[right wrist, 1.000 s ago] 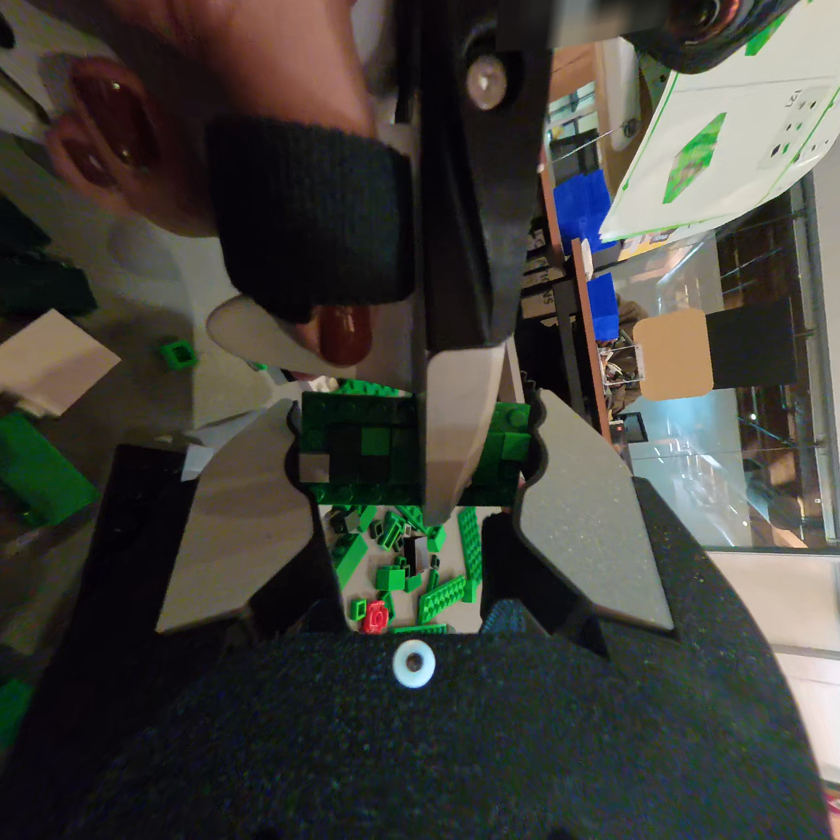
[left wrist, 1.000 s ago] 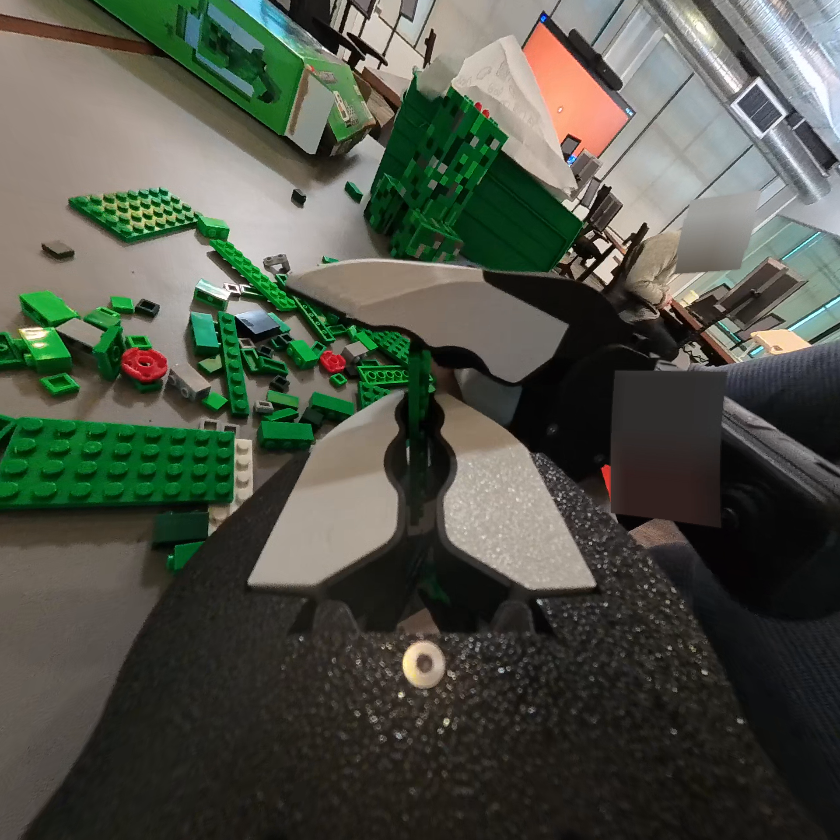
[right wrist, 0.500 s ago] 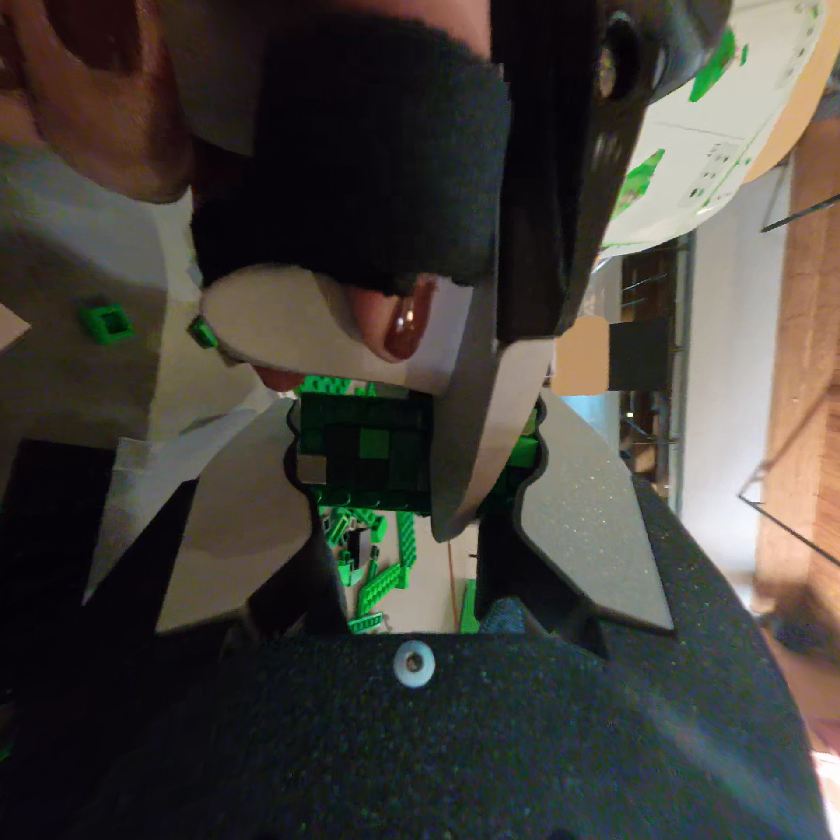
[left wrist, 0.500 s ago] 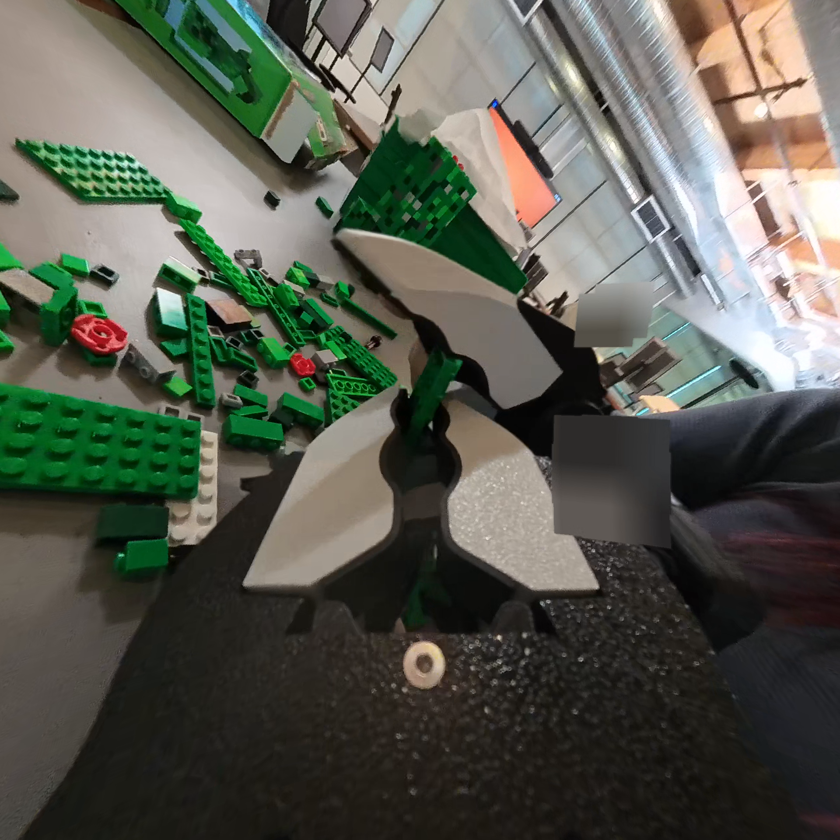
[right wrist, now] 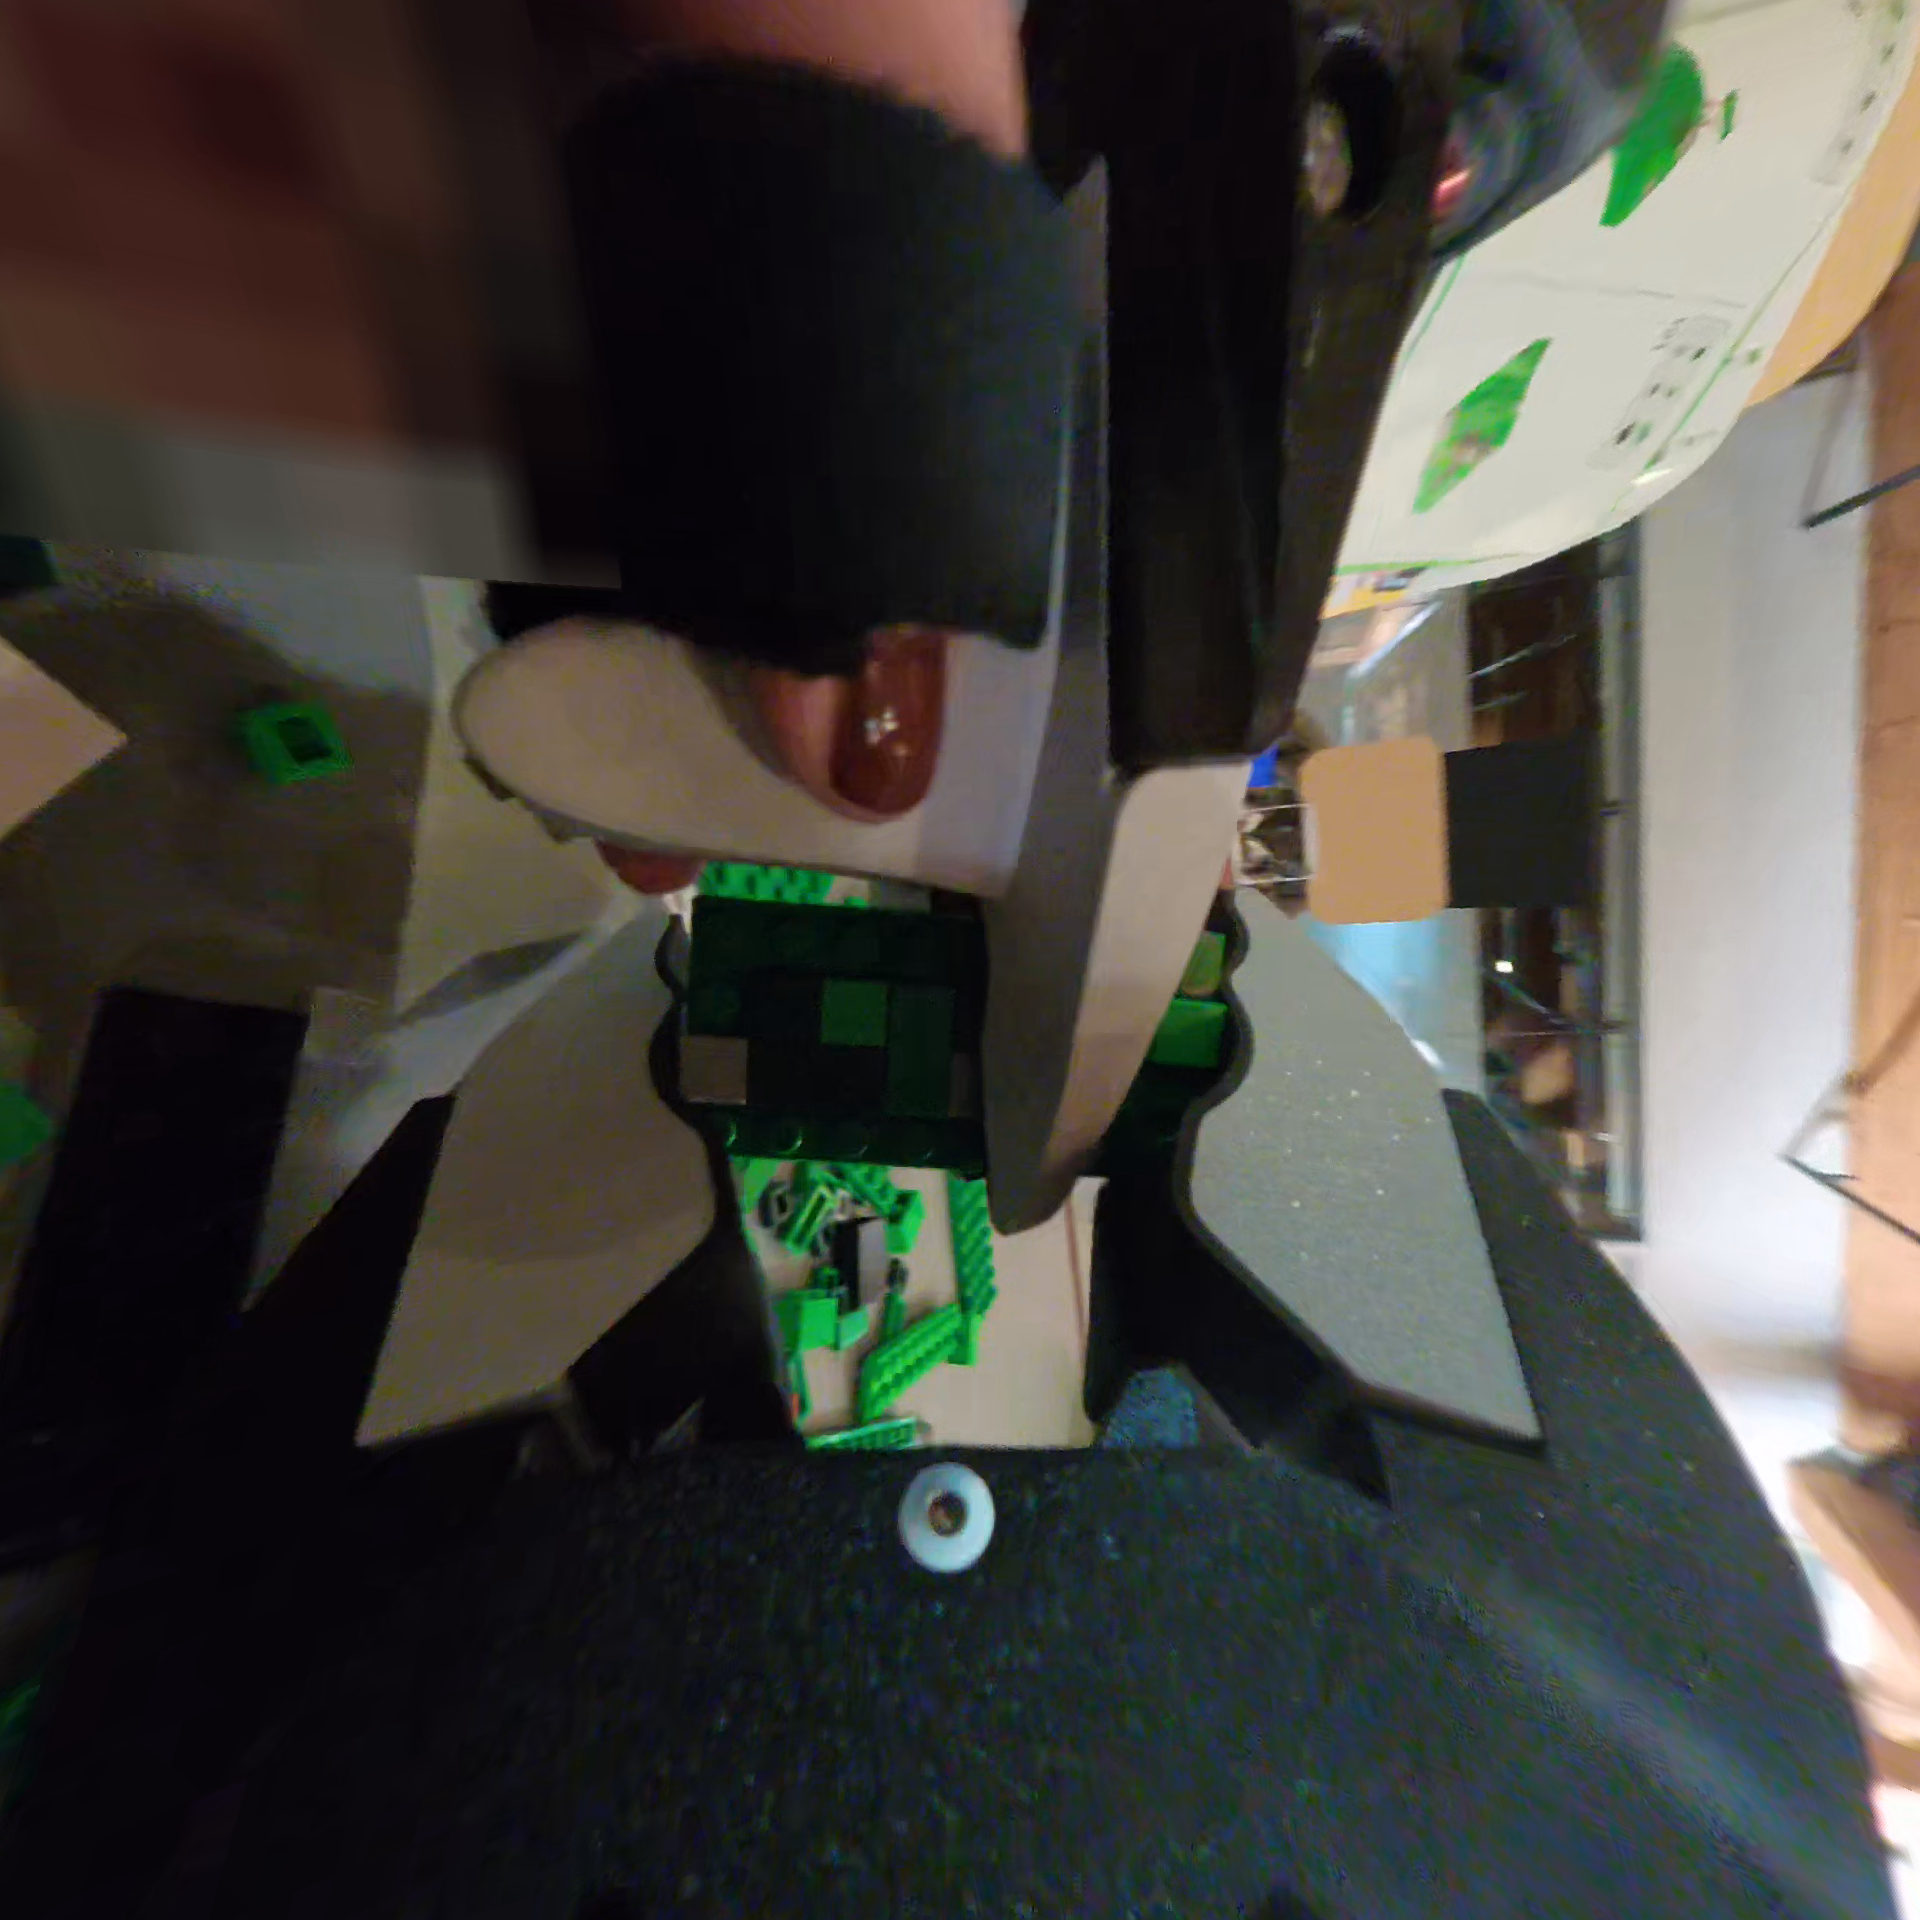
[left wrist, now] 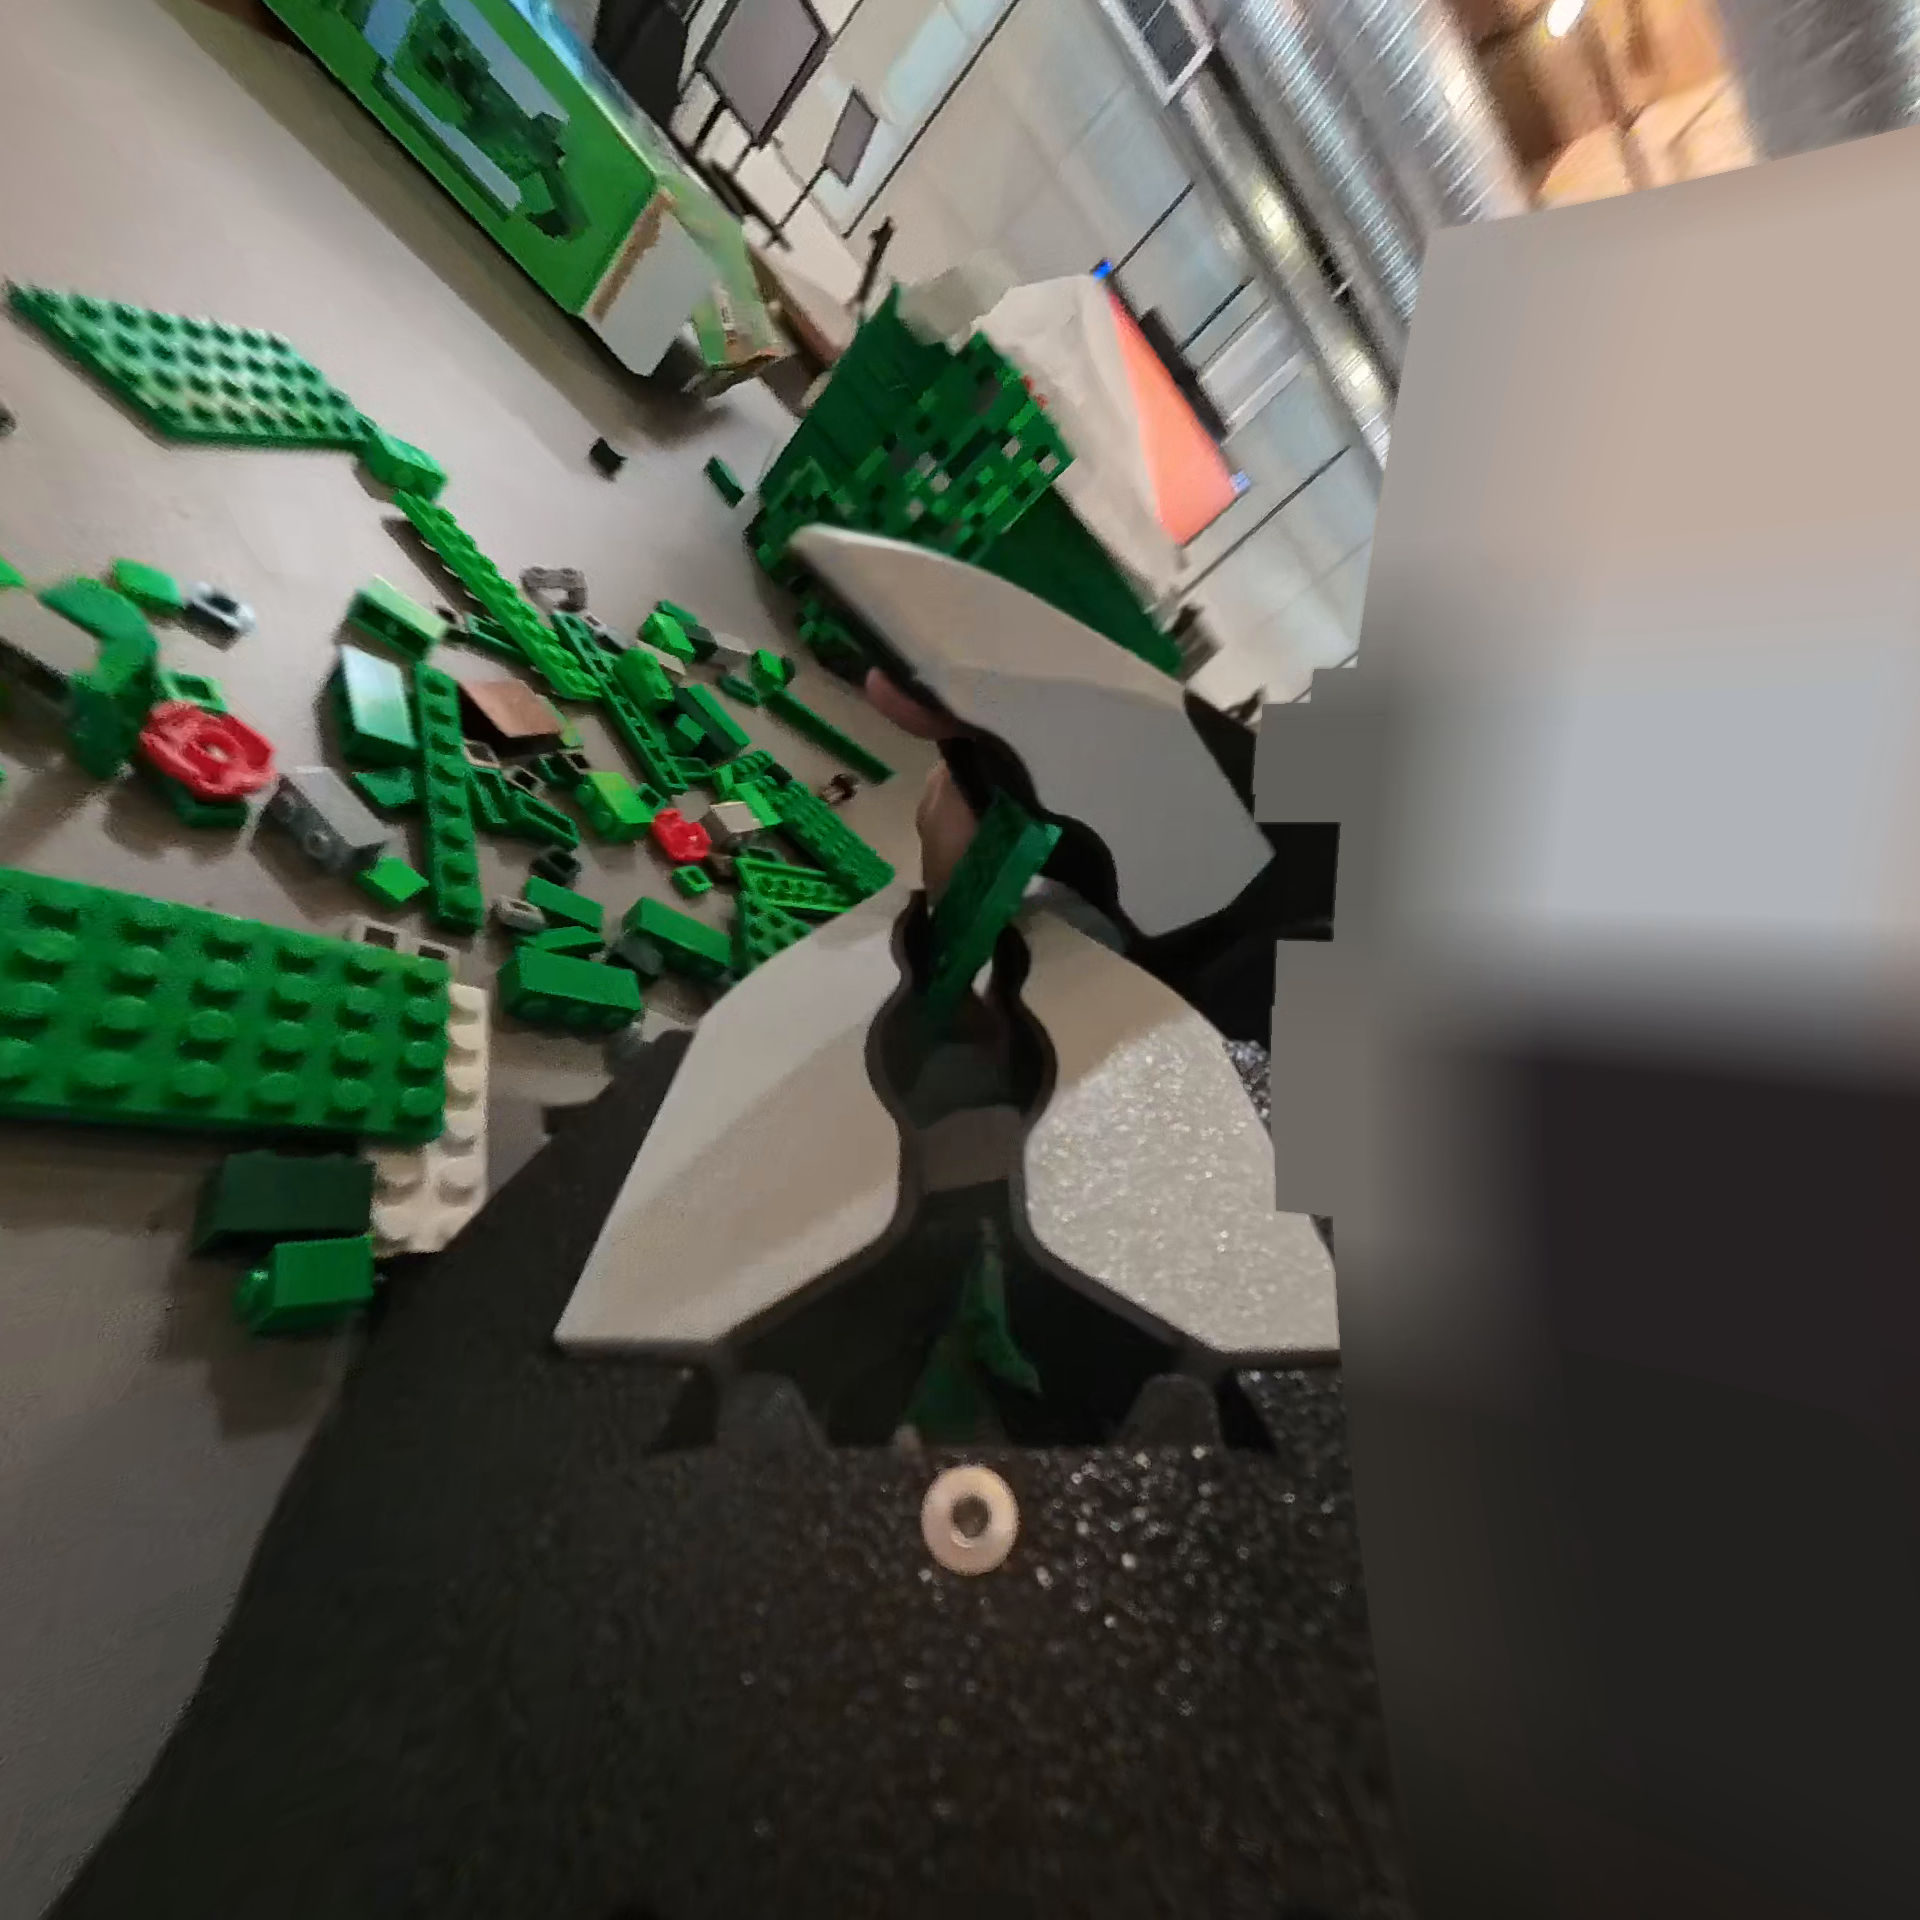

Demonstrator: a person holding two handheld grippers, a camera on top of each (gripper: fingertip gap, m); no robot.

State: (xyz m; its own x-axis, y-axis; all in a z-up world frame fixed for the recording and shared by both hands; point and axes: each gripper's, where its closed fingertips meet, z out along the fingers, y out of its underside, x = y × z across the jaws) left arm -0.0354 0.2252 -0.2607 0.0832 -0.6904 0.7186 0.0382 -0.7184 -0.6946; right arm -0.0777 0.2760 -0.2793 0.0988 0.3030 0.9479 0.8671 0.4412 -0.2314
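Green brick plate [left wrist: 987, 894], seen edge-on and tilted, is what we find pinched between the pressed-together grey fingers of the left gripper [left wrist: 961, 997] at the centre of the left wrist frame. The same piece shows face-on in the right wrist view as a green plate with dark and grey tiles, spanned by the right gripper [right wrist: 951, 1023], whose fingers [right wrist: 1340, 1174] close on its two ends; one finger of the left gripper crosses in front of it. A hand [right wrist: 883, 727] with a black strap grips the left tool in the upper half of that frame. Both tools are held above the grey table [left wrist: 260, 520], where loose green pieces lie at centre left, a large studded green plate [left wrist: 208, 1018] at the left edge, and a red round piece [left wrist: 206, 750] above it. A green box [left wrist: 499, 135] lies at upper left; a green built block [left wrist: 914, 468] stands at upper centre. Compared with a second ago, we note the left tool has tipped, the plate now leaning rightward rather than upright, and the hand in the right wrist view fills more of the frame. Both current views are motion-blurred.
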